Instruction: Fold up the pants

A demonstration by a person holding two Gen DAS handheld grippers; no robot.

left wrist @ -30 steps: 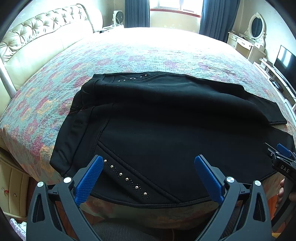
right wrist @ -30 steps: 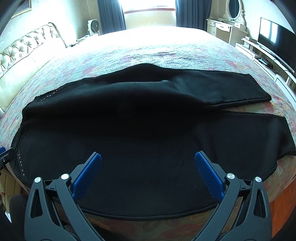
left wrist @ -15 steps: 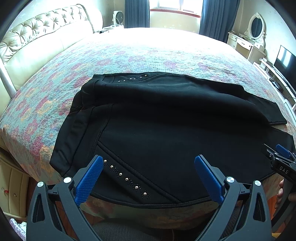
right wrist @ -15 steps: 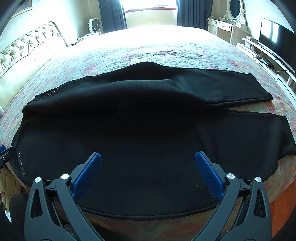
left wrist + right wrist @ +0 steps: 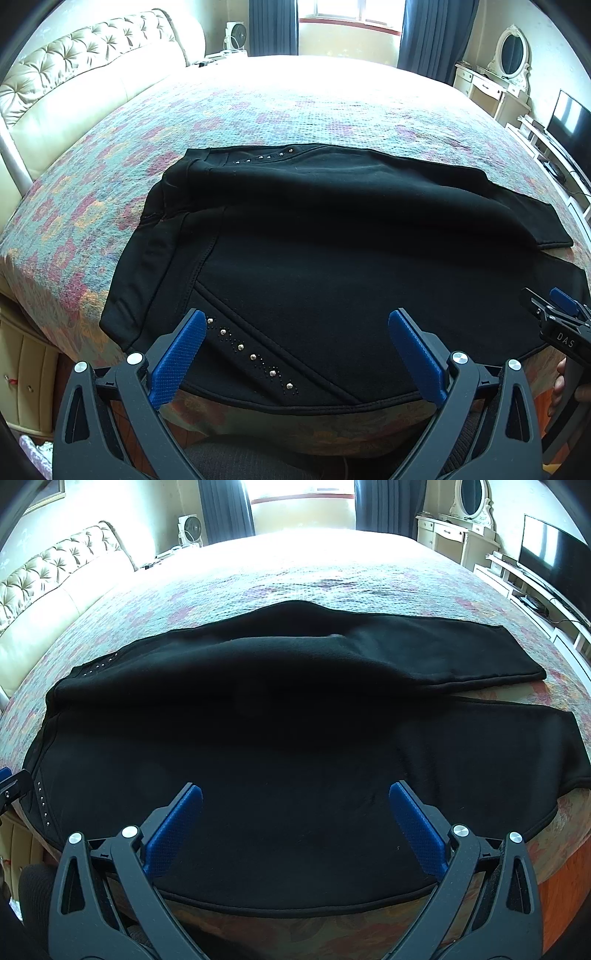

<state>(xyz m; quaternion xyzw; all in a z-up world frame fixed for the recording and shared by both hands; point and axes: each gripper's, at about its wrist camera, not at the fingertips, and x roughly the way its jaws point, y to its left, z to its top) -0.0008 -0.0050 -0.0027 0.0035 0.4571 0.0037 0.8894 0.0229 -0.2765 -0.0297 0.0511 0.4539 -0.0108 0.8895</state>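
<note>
Left wrist view: black soft-fabric pants (image 5: 332,258) with silver stud rows lie spread flat on the floral quilted bed (image 5: 295,110), legs toward three o'clock. Left hand-held gripper (image 5: 297,347) and right hand-held gripper (image 5: 295,819) gape, released, above the near edge.

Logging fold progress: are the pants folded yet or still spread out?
Spread out. The pants lie flat across the bed, both legs side by side; both grippers open above the near edge.

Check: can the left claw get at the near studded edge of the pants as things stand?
Probably yes. The left claw is open above the pants, the stud row lies between its fingers, and nothing covers that edge.
</note>
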